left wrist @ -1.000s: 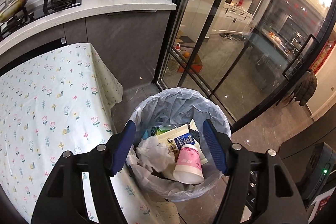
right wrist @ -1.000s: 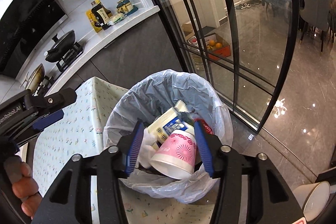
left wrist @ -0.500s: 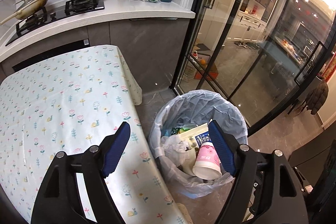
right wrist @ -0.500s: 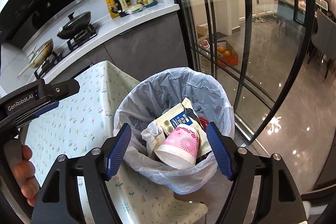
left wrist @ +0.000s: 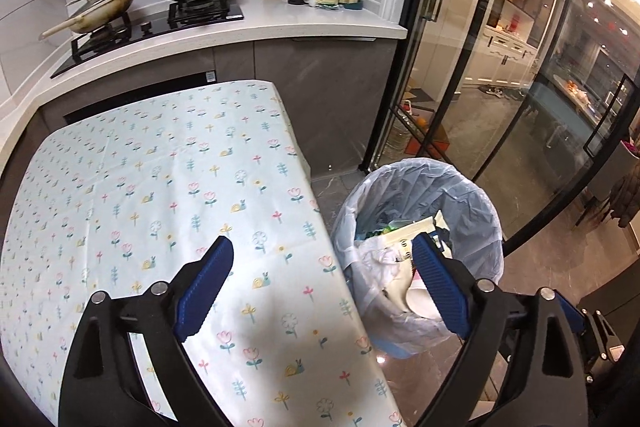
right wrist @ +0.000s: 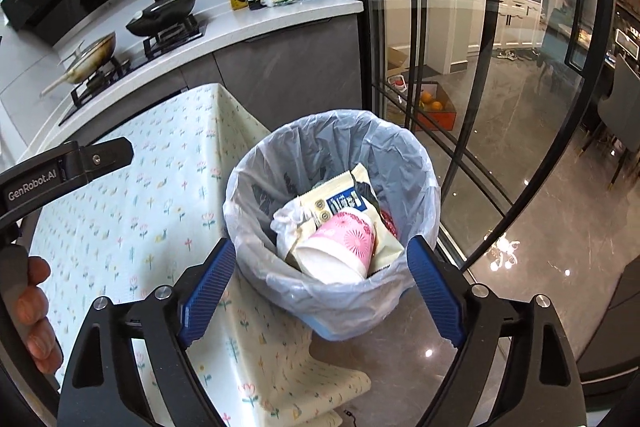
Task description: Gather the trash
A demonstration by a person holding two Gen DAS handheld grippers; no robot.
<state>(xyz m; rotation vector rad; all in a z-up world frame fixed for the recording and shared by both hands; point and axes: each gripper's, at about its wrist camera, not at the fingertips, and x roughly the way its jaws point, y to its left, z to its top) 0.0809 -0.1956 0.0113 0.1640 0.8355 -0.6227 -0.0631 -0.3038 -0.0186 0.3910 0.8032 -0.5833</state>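
Left gripper (left wrist: pixel 322 285): fingers spread wide and opening further, nothing between the pads. Below the left finger and across the gap lies the bench (left wrist: pixel 132 187) under a flowered cloth, bare of any litter in this view. The right finger overlaps the near rim of the trash bin (left wrist: pixel 472 195), which stands on the floor just beside the bench edge.

Trash bin contents, left wrist view: crumpled white plastic and the pale rim of a cup, partly hidden behind the right finger.

Right gripper (right wrist: pixel 320 285): fingers likewise wide and opening, empty. The bin (right wrist: pixel 280 151) sits framed in the gap, ahead of both fingertips and untouched by them. Inside it: a pink paper cup (right wrist: pixel 340 247) lying on its side on top, a cream snack packet (right wrist: pixel 340 199) behind it, a white plastic bag (right wrist: pixel 290 223) to its left. Off the left finger, the other tool's arm and the person's hand (right wrist: pixel 30 311) on its handle.

Step in hand, judged: the drop into the bin is finished, both tools freed.

Next move, judged: since no trash shows on the bench, either a search beyond these views or an end to the collecting.
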